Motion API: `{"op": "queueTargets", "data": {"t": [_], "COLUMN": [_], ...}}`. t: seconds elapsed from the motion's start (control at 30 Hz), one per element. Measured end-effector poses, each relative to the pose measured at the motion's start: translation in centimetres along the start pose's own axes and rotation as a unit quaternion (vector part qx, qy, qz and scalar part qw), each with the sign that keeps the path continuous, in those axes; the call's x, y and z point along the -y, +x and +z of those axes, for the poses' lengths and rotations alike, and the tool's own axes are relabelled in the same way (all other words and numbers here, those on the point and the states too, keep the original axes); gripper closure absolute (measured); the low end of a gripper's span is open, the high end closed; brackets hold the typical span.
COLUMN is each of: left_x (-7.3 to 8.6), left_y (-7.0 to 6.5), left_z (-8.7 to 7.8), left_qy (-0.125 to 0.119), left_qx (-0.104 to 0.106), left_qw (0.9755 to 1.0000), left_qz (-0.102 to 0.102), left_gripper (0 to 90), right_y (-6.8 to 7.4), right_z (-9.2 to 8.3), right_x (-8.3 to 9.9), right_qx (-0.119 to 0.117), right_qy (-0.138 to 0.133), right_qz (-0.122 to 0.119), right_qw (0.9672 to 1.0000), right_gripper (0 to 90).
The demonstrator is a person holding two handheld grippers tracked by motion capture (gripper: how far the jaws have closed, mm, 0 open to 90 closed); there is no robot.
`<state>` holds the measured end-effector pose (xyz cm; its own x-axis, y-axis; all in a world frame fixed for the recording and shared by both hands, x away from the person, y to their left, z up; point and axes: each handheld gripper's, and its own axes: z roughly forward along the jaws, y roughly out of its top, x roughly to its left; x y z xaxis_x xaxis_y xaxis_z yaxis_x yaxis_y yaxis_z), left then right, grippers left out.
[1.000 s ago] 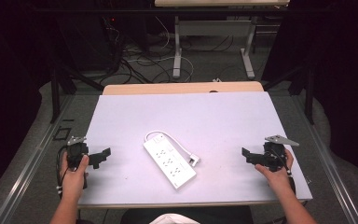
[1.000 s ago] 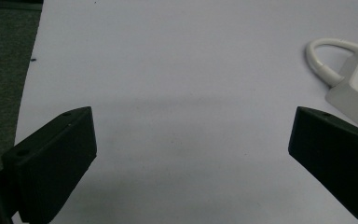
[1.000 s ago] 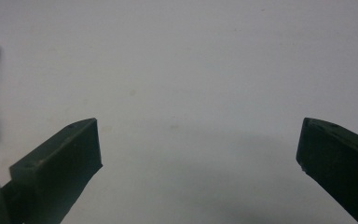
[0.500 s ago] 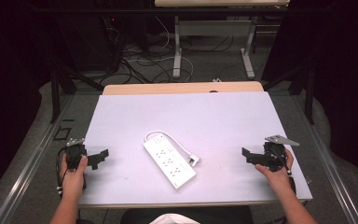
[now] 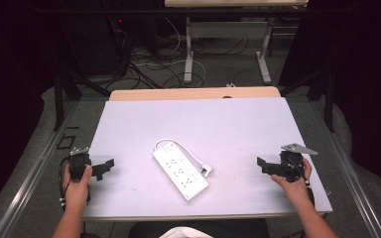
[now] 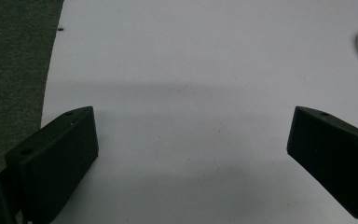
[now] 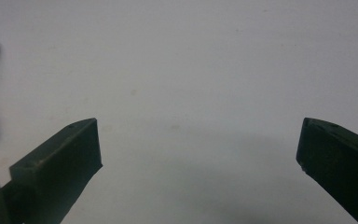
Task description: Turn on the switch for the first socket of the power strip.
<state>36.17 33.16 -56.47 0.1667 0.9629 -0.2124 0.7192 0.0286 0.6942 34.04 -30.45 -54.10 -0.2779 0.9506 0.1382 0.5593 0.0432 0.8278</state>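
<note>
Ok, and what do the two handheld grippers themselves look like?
Both are black. The left gripper has blocky flat-faced fingers and a black cable looping beside its hand. The right gripper carries a grey three-cornered plate on top. The forearms show no sleeves.

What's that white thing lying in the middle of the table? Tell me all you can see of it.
It is a white power strip, a long flat plastic-looking bar with rows of sockets facing up. It lies flat and slantwise on the pale table, between the two grippers and apart from both. A short white cord loops from its far end round to a plug resting beside it. Nothing holds it.
</note>
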Motion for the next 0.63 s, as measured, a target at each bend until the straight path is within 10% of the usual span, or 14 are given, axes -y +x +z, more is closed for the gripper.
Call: {"op": "queueTargets", "data": {"t": [0.63], "left_x": [-0.09], "left_y": [-0.06], "left_z": [0.08], "left_qy": [0.001], "left_qx": [-0.003], "left_qw": [1.0000], "left_qz": [0.002], "left_gripper": [1.7], "right_y": [-0.07], "right_z": [0.05], "right_x": [0.07], "right_qx": [0.000], "right_qy": [0.003], "right_qz": [0.009], "right_qw": [1.0000], "right_gripper": [0.0]}}
